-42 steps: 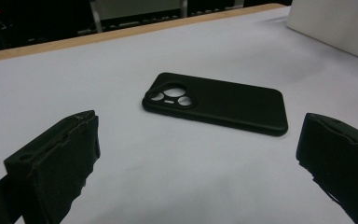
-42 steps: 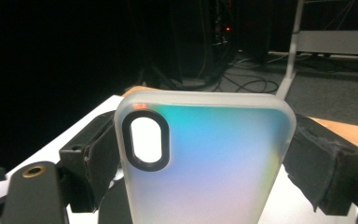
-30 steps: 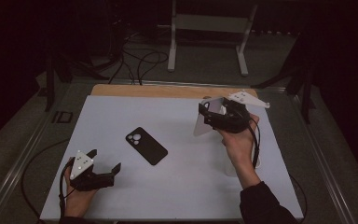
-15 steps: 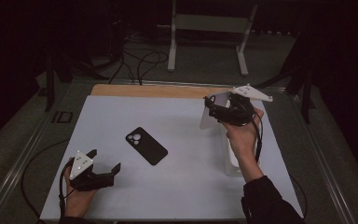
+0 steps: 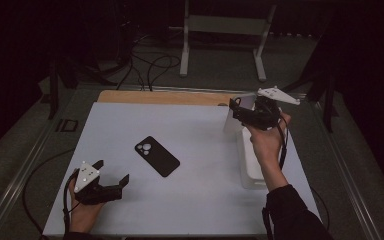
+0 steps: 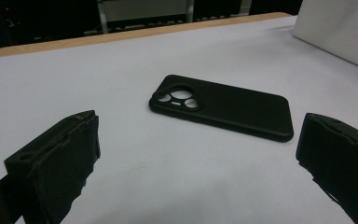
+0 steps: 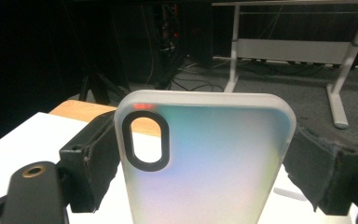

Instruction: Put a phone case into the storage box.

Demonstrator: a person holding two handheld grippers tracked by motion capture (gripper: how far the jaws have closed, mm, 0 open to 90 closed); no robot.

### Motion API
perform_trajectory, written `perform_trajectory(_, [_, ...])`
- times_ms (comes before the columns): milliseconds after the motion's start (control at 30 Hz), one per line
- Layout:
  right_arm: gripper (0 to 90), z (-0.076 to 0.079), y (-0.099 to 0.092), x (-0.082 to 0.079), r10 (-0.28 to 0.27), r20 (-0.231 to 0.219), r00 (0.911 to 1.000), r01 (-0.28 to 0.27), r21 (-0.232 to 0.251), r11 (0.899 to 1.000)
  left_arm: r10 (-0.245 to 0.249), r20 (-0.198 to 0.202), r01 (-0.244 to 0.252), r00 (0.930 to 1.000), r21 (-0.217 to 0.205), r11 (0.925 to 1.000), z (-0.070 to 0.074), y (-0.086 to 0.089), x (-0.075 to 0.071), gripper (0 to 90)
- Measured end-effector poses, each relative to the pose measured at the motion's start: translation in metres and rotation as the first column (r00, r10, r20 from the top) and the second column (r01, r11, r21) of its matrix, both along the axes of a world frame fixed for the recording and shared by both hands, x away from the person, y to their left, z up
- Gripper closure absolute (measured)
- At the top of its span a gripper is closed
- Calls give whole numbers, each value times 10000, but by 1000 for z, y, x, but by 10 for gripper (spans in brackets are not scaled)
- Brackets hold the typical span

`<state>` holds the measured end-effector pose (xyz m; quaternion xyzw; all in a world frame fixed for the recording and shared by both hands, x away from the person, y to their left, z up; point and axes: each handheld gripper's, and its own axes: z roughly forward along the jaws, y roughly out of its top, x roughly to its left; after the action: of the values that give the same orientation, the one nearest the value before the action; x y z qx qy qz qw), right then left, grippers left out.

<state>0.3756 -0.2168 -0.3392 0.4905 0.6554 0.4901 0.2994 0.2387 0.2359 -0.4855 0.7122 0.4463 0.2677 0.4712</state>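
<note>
Your right gripper [image 5: 237, 112] has its jaws clamped on the translucent phone case [image 7: 205, 158], held upright above the far right of the table [image 5: 200, 125], over the white box [image 5: 250, 165]. Your left gripper [image 5: 112, 175] rests near left, jaws apart, facing the black phone [image 5: 157, 156] lying mid-table.
</note>
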Motion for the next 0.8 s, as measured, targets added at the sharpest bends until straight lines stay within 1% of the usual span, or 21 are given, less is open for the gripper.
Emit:
perform_trajectory(400, [168, 1, -8, 7, -343, 33, 9994, 343, -66, 9994, 20, 2, -20, 10000, 16, 10000, 0, 0, 0, 1])
perform_trajectory(800, [169, 4, -11, 15, -599, 88, 9982, 601, -275, 9978, 9, -10, -9, 10000, 11, 10000, 0, 0, 0, 1])
